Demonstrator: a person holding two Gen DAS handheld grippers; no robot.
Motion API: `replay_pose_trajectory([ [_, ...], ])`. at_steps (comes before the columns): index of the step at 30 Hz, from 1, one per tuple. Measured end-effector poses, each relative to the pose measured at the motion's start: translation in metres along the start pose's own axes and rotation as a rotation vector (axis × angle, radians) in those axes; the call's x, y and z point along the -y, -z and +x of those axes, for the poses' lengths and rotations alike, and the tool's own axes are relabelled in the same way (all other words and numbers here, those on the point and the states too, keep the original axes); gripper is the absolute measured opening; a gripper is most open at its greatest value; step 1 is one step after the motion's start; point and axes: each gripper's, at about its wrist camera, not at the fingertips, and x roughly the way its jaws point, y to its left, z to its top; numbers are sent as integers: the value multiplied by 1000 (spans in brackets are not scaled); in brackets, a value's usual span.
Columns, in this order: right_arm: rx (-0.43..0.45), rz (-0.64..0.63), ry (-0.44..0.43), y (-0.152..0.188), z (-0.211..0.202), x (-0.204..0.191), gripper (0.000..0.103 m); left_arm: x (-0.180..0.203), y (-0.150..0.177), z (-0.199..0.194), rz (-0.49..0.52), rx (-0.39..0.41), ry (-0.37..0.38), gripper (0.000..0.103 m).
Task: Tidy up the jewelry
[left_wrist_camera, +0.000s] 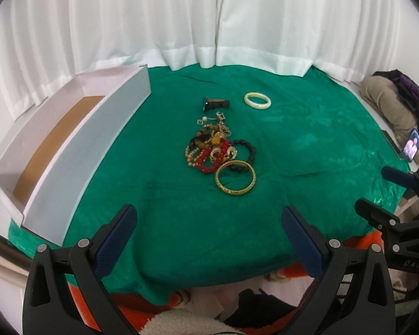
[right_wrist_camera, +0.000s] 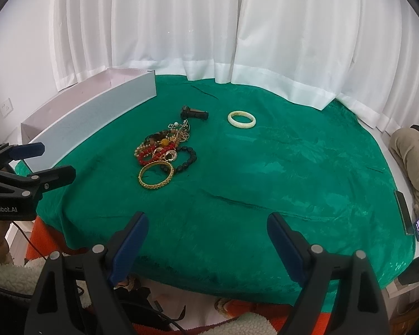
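A pile of jewelry (left_wrist_camera: 213,146) lies mid-table on the green cloth (left_wrist_camera: 307,167): a gold bangle (left_wrist_camera: 235,177), a red bead bracelet (left_wrist_camera: 209,159), a black bead bracelet (left_wrist_camera: 244,150) and chains. A pale jade bangle (left_wrist_camera: 257,100) and a dark clip (left_wrist_camera: 215,103) lie farther back. An open white box (left_wrist_camera: 78,150) stands at the left. My left gripper (left_wrist_camera: 209,223) is open and empty at the near edge. My right gripper (right_wrist_camera: 206,231) is open and empty, near edge too. The pile (right_wrist_camera: 164,150), the gold bangle (right_wrist_camera: 156,175) and the jade bangle (right_wrist_camera: 241,119) also show in the right wrist view.
White curtains (left_wrist_camera: 209,28) hang behind the table. A phone (left_wrist_camera: 412,148) with a lit screen and a person's leg (left_wrist_camera: 388,103) are at the far right. The box (right_wrist_camera: 92,122) runs along the left edge. Orange fabric (left_wrist_camera: 357,244) lies below the near edge.
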Motion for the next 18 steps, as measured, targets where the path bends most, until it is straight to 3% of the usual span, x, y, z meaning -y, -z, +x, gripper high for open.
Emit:
replay_pose_trajectory([
  [18,-12,11,-8,1,3,4,89,5,2,3,7,-7,-1,103],
])
